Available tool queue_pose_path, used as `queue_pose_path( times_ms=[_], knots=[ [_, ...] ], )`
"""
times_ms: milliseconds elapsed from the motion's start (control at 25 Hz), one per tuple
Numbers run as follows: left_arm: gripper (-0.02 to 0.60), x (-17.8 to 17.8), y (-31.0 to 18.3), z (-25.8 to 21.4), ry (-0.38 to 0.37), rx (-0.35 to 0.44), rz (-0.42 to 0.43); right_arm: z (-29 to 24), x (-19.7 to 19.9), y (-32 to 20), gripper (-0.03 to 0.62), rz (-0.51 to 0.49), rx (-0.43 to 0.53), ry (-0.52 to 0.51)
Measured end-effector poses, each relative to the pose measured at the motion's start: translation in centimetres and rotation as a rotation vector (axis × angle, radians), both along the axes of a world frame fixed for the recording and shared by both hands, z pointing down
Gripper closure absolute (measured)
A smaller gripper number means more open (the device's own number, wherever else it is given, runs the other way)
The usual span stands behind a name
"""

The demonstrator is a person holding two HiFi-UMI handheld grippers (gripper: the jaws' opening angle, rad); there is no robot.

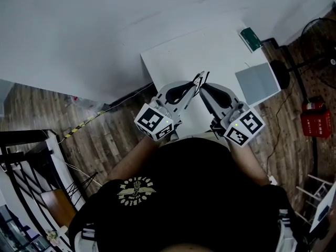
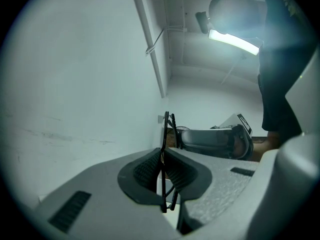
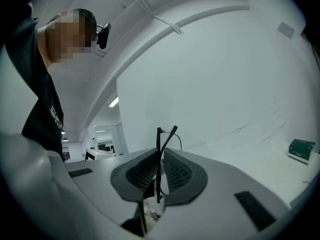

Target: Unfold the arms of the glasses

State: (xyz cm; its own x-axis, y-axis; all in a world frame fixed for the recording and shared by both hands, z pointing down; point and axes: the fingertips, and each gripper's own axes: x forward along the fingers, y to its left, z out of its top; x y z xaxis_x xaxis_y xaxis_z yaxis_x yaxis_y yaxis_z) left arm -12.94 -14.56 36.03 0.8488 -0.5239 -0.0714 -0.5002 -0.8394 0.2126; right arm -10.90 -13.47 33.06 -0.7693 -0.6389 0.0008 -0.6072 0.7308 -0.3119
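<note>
Left gripper (image 1: 195,84) pinches the glasses (image 1: 202,76), jaws almost shut. At its three o'clock, right gripper (image 1: 206,90) pinches them too. They hang in the air above the white table (image 1: 173,56). They look light, thin and easy to snap, so hold near the hinge.

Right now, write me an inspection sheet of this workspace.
Surface: white table, seen from above.
Job's things: glasses held in the air over the table, between both grippers.
Clutter: green object at the far corner; grey square sheet at the right edge.
Grippers: left gripper shut on the glasses; right gripper likewise.
Cables: black cable on the floor left of the table.
Surroundings: wood floor; red object at right.
</note>
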Motion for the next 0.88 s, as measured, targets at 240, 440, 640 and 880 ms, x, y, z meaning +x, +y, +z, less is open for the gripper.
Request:
queue_pose_path(
  times_ms=[240,440,640,880],
  knots=[
    [0.557,-2.0,0.4,0.5,0.006,-0.007,-0.019,0.7,-1.2,1.0,0.565,0.006,-0.006,0.003],
    [0.556,-4.3,0.5,-0.2,0.021,0.001,-0.046,0.2,-2.6,1.6,0.565,0.003,0.005,-0.006],
    [0.556,-5.9,-0.5,-0.7,0.036,-0.003,-0.091,0.3,-3.1,1.7,0.568,0.008,-0.006,0.004],
    [0.556,-7.7,-1.5,-1.1,0.075,-0.012,-0.13,1.1,-3.2,2.4,0.569,0.027,-0.037,0.045]
  ],
)
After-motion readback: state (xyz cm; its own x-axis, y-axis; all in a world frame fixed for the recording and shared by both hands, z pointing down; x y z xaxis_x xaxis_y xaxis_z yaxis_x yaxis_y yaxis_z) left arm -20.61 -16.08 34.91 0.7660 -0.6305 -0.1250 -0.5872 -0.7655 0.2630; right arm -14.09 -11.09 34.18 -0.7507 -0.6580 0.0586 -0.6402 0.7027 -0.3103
